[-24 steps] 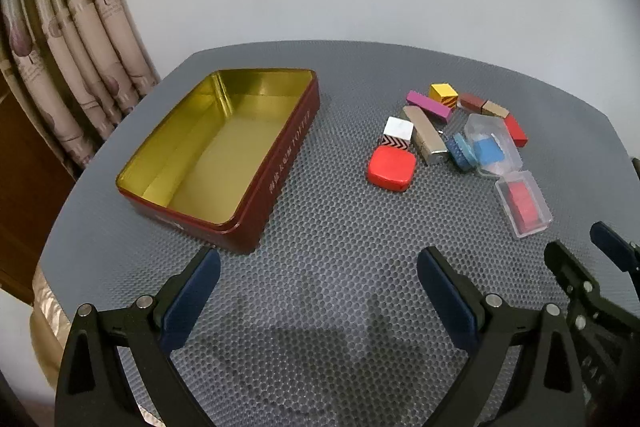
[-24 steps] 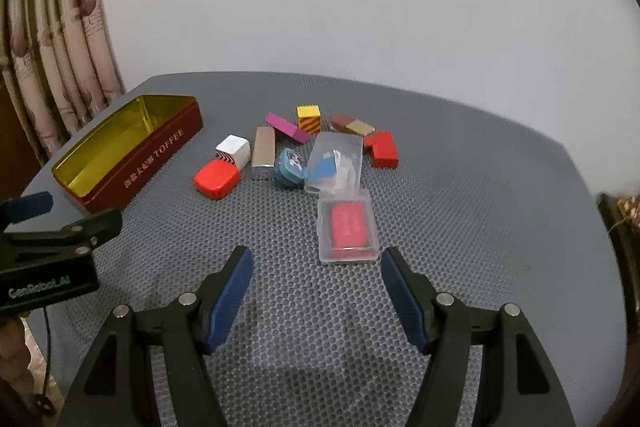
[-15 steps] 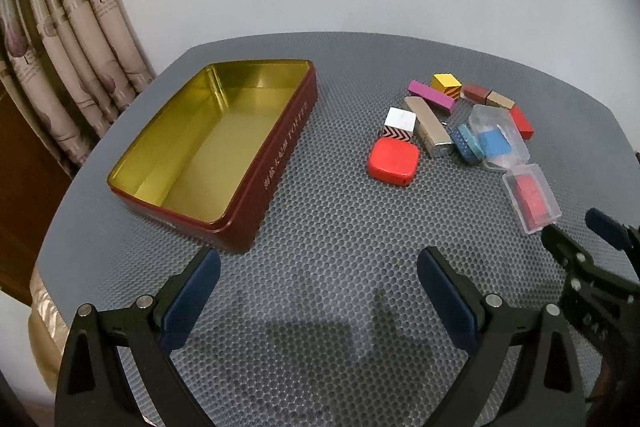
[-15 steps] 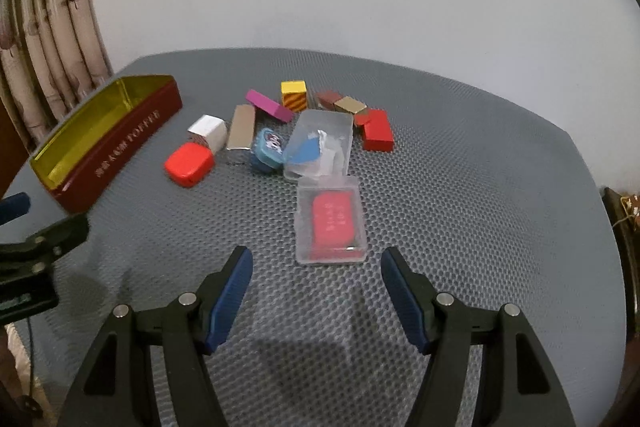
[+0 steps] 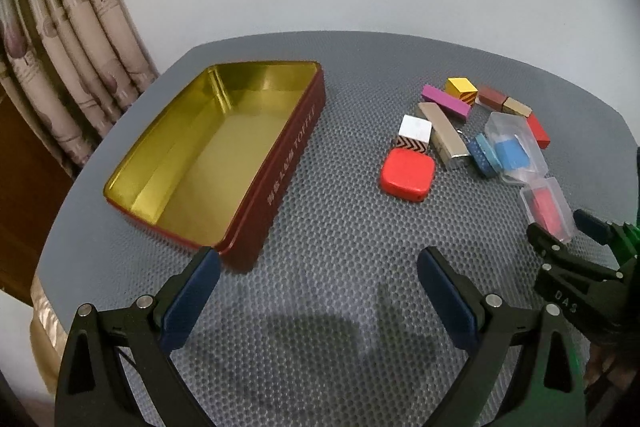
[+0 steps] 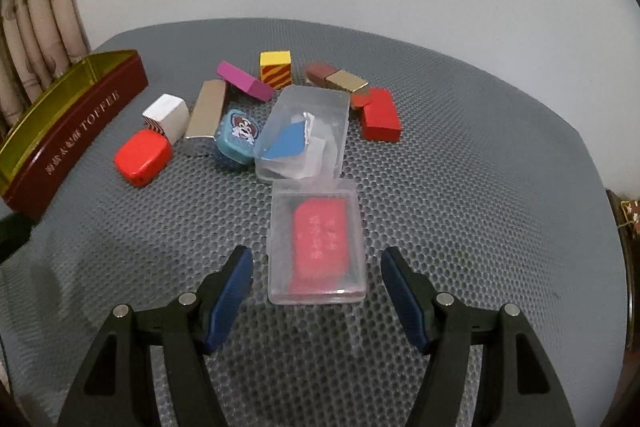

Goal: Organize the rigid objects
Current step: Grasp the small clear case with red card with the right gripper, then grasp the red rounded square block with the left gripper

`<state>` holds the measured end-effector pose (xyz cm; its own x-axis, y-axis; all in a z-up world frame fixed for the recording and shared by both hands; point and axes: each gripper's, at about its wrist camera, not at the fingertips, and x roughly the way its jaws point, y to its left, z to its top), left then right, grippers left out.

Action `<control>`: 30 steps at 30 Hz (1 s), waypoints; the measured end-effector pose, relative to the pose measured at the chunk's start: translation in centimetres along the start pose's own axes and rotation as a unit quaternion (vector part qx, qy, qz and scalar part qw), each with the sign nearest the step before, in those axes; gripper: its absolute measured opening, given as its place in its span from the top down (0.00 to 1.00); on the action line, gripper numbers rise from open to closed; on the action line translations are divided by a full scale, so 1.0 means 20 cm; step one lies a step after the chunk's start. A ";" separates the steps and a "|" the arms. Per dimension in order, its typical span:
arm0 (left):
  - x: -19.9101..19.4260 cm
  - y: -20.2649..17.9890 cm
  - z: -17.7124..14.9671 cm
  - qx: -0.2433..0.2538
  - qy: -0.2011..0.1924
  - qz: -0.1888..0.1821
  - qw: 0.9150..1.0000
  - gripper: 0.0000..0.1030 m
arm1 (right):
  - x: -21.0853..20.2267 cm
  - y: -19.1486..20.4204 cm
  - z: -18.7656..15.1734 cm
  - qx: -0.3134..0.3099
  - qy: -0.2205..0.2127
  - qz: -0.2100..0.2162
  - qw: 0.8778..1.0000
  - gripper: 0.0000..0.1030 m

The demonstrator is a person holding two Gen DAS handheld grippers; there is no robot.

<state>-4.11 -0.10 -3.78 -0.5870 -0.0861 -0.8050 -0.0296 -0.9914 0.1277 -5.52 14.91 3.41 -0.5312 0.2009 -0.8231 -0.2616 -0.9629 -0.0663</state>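
The right claw stood wide open and held nothing, its blue pads flanking the near end of a clear case with a red insert without touching it; the case lay flat on the grey honeycomb-textured tabletop. Just beyond it, touching its far edge, lay a second clear case with a blue piece inside. To that case's left sat a blue cartoon-faced box, a metallic bar, a white block with chevron sides and a red rounded box. Farther back lay a magenta bar, a yellow striped cube, a brown and gold bar and a red block. The left claw was likewise fully open and empty, poised above bare mat. Beyond its left pad stood the open toffee tin, maroon outside, gold inside, with nothing in it, well apart from the cluster of small objects. A curtain hung behind the tabletop's left edge.
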 end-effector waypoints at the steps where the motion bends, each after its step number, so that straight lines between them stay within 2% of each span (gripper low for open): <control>1: 0.01 -0.01 0.01 0.003 0.000 0.000 1.000 0.05 | 0.01 0.00 0.00 0.000 0.002 0.001 1.000 0.33; 10: 0.10 -0.09 0.06 0.036 -0.015 -0.004 0.999 0.05 | 0.08 -0.03 0.00 0.019 -0.002 0.016 1.000 0.34; 11: 0.11 -0.09 0.06 0.038 -0.017 -0.006 0.999 0.05 | 0.08 -0.04 0.00 0.024 -0.005 0.020 1.000 0.35; 13: 0.13 -0.12 0.08 0.051 -0.024 -0.012 0.998 0.05 | 0.08 -0.04 0.00 0.024 -0.013 0.019 0.999 0.47; 16: 0.18 -0.15 0.11 0.068 -0.026 -0.014 0.997 0.05 | 0.07 -0.06 -0.01 0.022 -0.020 0.021 0.999 0.47; 21: 0.25 -0.20 0.17 0.084 -0.023 -0.025 0.996 0.05 | 0.06 -0.12 -0.03 0.029 -0.028 -0.015 0.999 0.47; 25: 0.31 -0.24 0.20 0.098 -0.011 -0.035 0.995 0.05 | 0.12 -0.28 0.00 0.053 -0.028 -0.056 0.997 0.47; 30: 0.40 -0.28 0.22 0.113 0.005 -0.048 0.992 0.05 | 0.15 -0.43 0.00 0.089 -0.030 -0.061 0.994 0.47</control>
<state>-12.15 5.12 -8.29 -0.5653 0.0051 -0.8249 -0.2658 -0.9478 0.1763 -4.90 23.71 1.57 -0.5315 0.3303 -0.7800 -0.4625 -0.8846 -0.0595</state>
